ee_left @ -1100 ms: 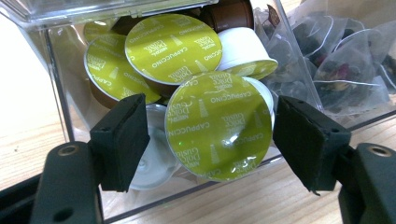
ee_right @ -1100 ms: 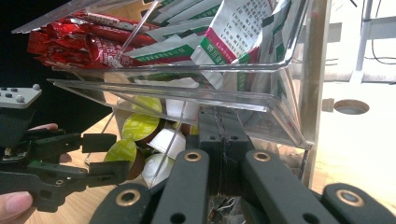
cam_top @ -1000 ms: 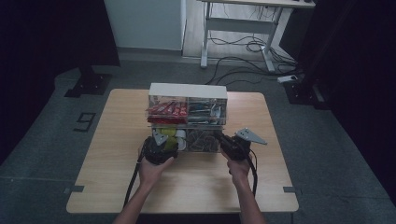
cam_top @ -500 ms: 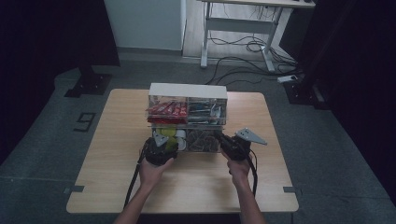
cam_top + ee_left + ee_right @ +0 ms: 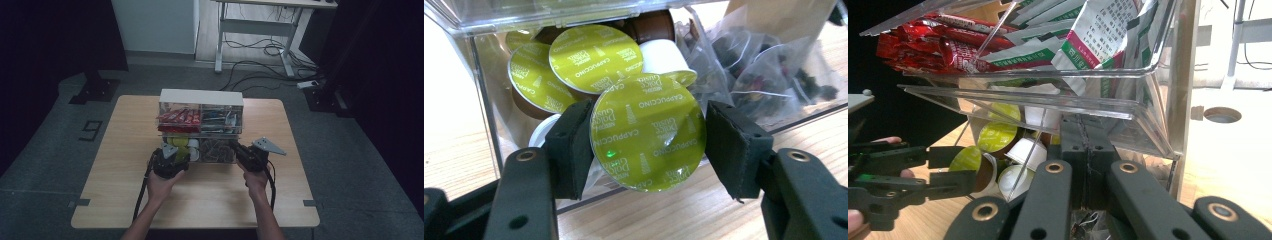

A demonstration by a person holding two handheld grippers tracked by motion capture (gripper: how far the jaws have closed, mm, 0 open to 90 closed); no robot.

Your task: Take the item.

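A clear two-tier organizer (image 5: 201, 96) stands mid-table. Its lower left bin holds several green-lidded capsules (image 5: 594, 57). My left gripper (image 5: 644, 145) is at that bin's mouth, shut on one green-lidded capsule (image 5: 649, 130), with a pad against each side of its rim. In the high view the left gripper (image 5: 175, 152) sits at the organizer's lower left front and the right gripper (image 5: 239, 149) at its lower right front. My right gripper (image 5: 1084, 130) is shut, pads pressed together just under a raised clear flap (image 5: 1023, 100). I cannot tell whether it pinches anything.
The upper tier holds red sachets (image 5: 923, 45) on the left and green-and-white sachets (image 5: 1098, 40) on the right. Clear tea bags (image 5: 764, 75) fill the lower right bin. Bare wooden tabletop (image 5: 210, 200) lies in front of the hands. Cables cross the floor behind.
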